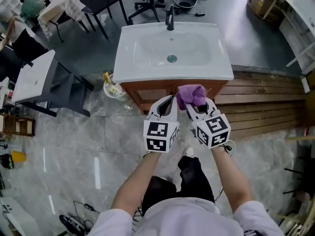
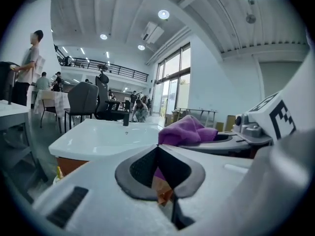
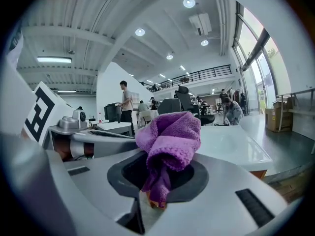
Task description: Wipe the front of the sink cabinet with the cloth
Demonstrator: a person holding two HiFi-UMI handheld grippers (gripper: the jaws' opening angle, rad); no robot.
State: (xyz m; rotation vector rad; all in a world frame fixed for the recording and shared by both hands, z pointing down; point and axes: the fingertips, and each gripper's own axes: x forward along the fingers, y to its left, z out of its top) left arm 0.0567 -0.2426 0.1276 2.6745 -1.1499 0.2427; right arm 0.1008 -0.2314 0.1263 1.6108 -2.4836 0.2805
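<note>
Keeping the bunched purple terry cloth (image 3: 170, 136) firmly pinched mattered most: the right gripper (image 3: 156, 183) had its jaws clenched on the cloth's lower fold, with most of the wad standing free above them. Beside it, the left gripper (image 2: 158, 154) had its jaws pressed together on nothing, so it looked spare. Just beyond the tips, the cloth hung before the top edge of the brown wooden sink cabinet (image 1: 147, 93); whether it touched was unclear. A good wipe would likely mean pressing the free wad flat on the wood, sweeping sideways under the rim of the white ceramic basin (image 1: 147, 58), then working downward, well clear of the black tap (image 1: 170, 19) farthest off.
</note>
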